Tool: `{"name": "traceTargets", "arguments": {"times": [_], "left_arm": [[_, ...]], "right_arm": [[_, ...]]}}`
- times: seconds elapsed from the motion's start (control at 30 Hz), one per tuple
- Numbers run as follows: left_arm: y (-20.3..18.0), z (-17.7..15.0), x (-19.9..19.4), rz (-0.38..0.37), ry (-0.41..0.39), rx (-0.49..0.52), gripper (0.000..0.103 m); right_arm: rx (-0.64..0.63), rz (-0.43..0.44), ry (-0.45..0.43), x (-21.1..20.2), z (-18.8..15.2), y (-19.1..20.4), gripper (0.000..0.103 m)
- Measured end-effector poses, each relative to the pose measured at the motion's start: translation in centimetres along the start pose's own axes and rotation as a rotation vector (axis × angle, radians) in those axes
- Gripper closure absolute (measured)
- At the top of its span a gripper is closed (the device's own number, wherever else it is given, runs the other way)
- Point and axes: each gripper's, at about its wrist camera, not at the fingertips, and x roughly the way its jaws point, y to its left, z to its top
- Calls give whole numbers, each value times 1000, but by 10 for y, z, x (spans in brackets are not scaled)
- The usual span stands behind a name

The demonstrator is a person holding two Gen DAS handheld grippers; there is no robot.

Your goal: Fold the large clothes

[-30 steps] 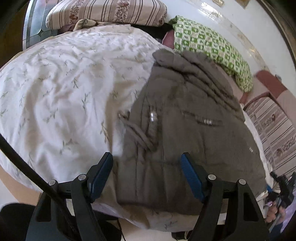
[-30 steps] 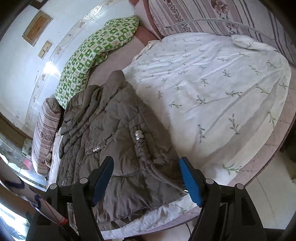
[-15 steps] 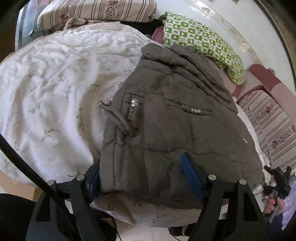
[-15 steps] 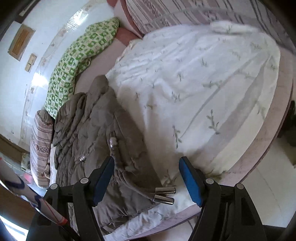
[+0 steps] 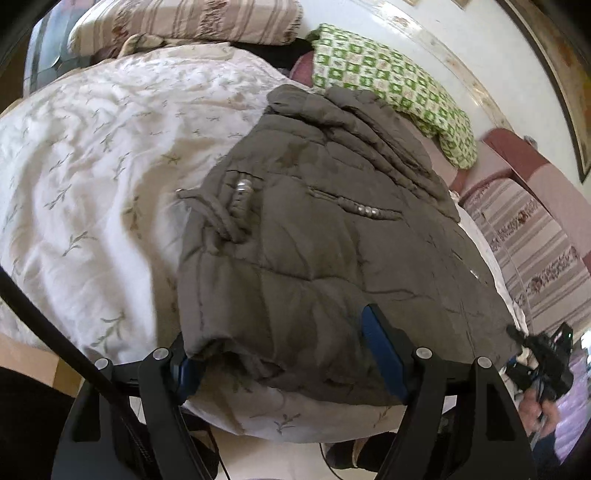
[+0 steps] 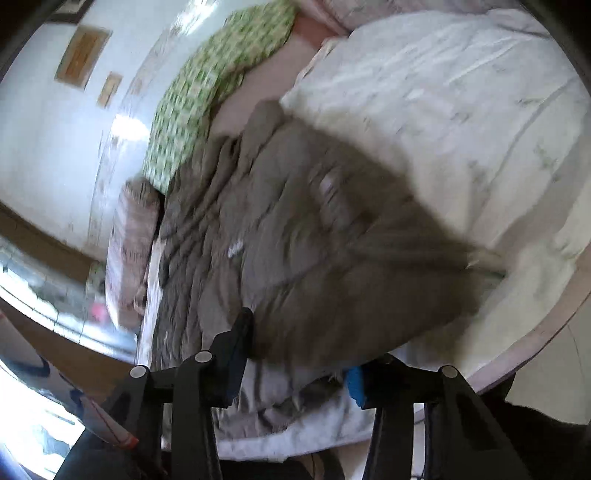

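On the bed, left wrist view
Jacket (image 5: pixel 332 229): grey-brown, quilted, spread flat on the white leaf-print sheet (image 5: pixel 92 177), toward the bed's near edge.
Long axis: runs from the near hem up to the bunched hood end by the green checked pillow (image 5: pixel 391 81).
Hem: faces the camera, draped at the mattress edge.
Left gripper (image 5: pixel 280 350): jaws set wide, straddling the near left hem corner; left pad tucked under the cloth, right pad lying against the fabric; no squeeze visible.
Far side: striped pillow (image 5: pixel 184 18) at the head of the bed.
Lower right: other gripper seen small, in a hand.

Right wrist view, blurred
Jacket (image 6: pixel 295 229): same garment, seen from its other side; long axis slants from the near hem up-left toward the green checked pillow (image 6: pixel 207 85).
Right gripper (image 6: pixel 299 354): jaws closing, hem fold bunched between the fingers; firm pinch cannot be told through the blur.
Sheet (image 6: pixel 461 110): fills the right side.
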Motion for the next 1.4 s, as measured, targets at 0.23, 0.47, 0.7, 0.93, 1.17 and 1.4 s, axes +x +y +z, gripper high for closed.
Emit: {"name": "traceTargets", "arguments": {"times": [0.23, 0.47, 0.7, 0.93, 1.17, 1.4], "left_arm": [[-8, 1, 4, 59, -34, 51, 40], [-7, 3, 4, 98, -64, 54, 47], [-9, 5, 5, 111, -81, 57, 55], [-10, 4, 6, 142, -83, 73, 65], [-14, 2, 12, 201, -82, 103, 57], [-25, 1, 6, 197, -122, 174, 81]], "right_arm": [[-92, -111, 15, 10, -11, 13, 67], [-129, -141, -8, 15, -13, 12, 66], [-122, -132, -16, 14, -15, 10, 66], [-111, -113, -26, 12, -15, 8, 66], [-106, -114, -25, 11, -14, 8, 68], [-244, -161, -68, 3, -16, 34, 85]]}}
